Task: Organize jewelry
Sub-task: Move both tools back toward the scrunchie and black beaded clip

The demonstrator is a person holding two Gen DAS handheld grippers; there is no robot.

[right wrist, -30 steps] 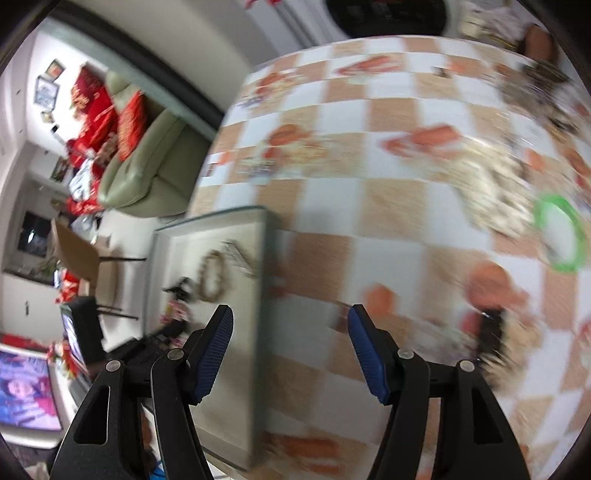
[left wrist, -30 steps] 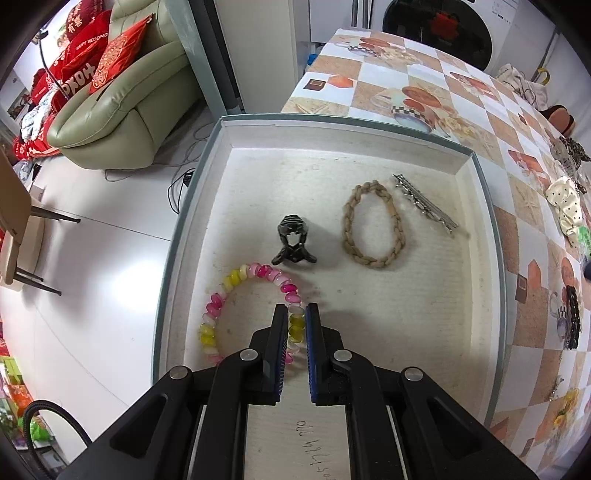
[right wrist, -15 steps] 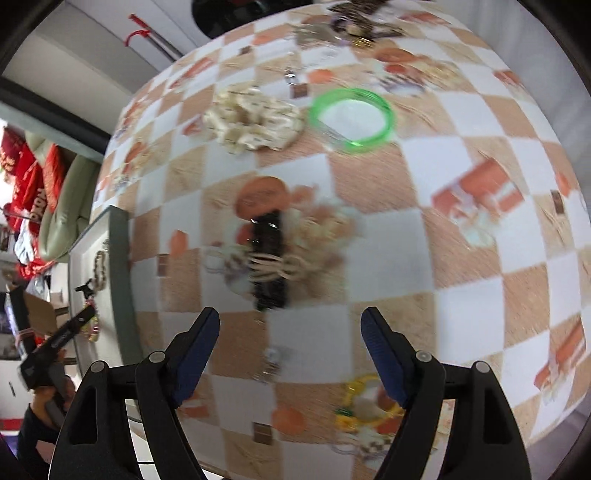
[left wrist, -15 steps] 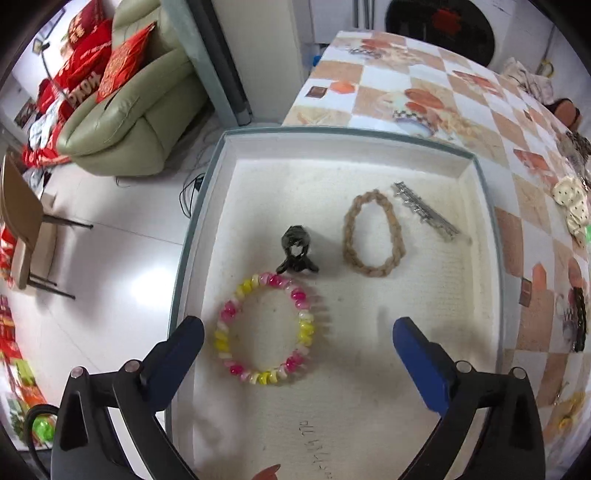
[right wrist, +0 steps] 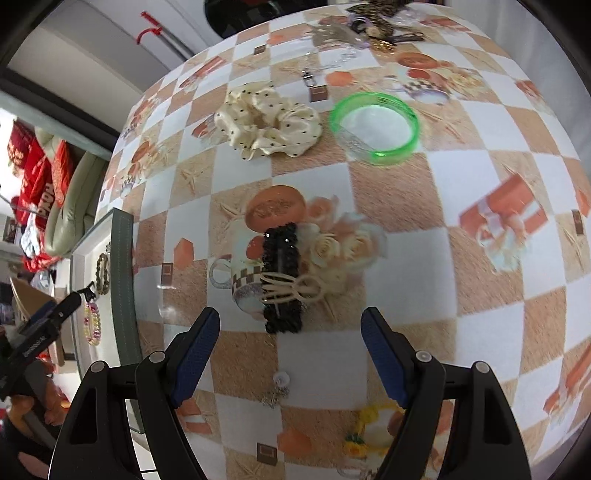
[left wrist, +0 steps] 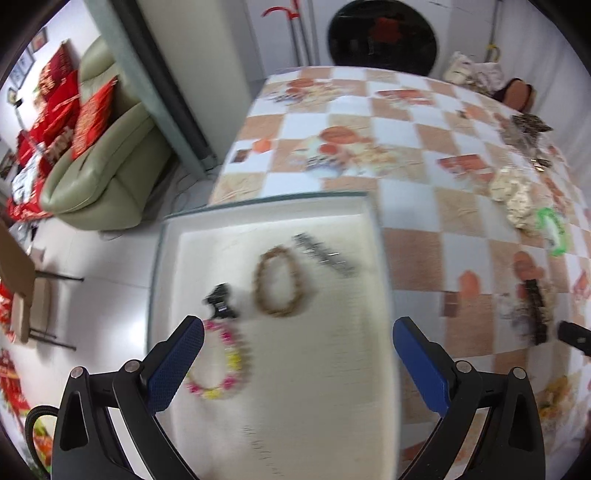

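Note:
In the left wrist view the white-lined tray (left wrist: 369, 218) holds a pink and yellow bead bracelet (left wrist: 225, 365), a black claw clip (left wrist: 220, 301), a brown braided band (left wrist: 279, 282) and a silver hair clip (left wrist: 325, 254). My left gripper (left wrist: 297, 363) is open and empty above the tray. In the right wrist view my right gripper (right wrist: 290, 352) is open above the table, just short of a black beaded hair clip (right wrist: 282, 277) with a cream clip (right wrist: 291, 290) lying on it. A green bangle (right wrist: 375, 127) and a cream dotted scrunchie (right wrist: 267, 118) lie farther off.
The checkered tablecloth (right wrist: 406, 258) carries more jewelry at its far end (right wrist: 365, 22), a small silver charm (right wrist: 277, 391) and a yellow piece (right wrist: 365, 424) near my right gripper. The tray's edge (right wrist: 123, 280) is at the left. A sofa (left wrist: 107, 170) stands beyond the table.
My left gripper opened, let go of the bead bracelet in the tray and pulled back and up. My right gripper swung across the table and now hovers by the black hair clip.

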